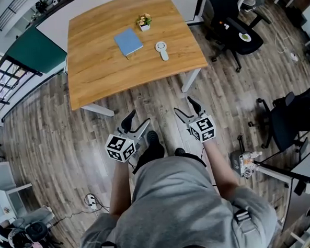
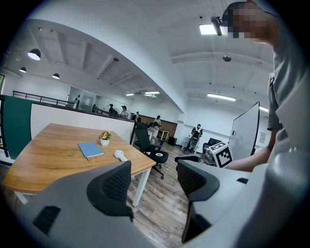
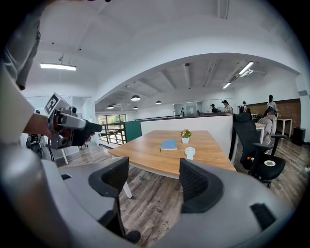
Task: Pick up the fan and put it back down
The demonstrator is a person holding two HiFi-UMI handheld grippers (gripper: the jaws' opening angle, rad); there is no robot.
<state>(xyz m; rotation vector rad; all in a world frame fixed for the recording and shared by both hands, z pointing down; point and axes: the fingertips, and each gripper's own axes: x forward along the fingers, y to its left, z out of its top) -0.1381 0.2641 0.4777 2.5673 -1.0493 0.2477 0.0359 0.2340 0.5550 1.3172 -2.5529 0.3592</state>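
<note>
From the head view, a wooden table (image 1: 89, 72) is seen ahead of the person. A white fan (image 1: 162, 49) is laid flat on it near the right edge. A blue notebook (image 1: 128, 42) lies just left of the fan without touching it. A small white pot (image 1: 145, 26) stands beyond both, and a flowering plant is held in it. The left gripper (image 1: 138, 121) and the right gripper (image 1: 185, 107) are held over the wood floor (image 1: 56, 142), short of the table and well apart from the fan. A black office chair (image 1: 233, 32) is placed to the table's right.

In the left gripper view, the fingers are seen released and empty, with floor behind the gap. The fan is seen on the table's near corner, beside the notebook and the pot. Standing people (image 2: 196, 131) and ceiling lights (image 2: 221, 97), not shown from the head, are visible across the room. The right gripper's marker cube is shown at the right.

In the right gripper view, the fingers are likewise spread and empty. The fan is seen near the table's front edge, in front of the pot. The left gripper is shown at the left, and a railing (image 3: 112, 131) is seen only here.
</note>
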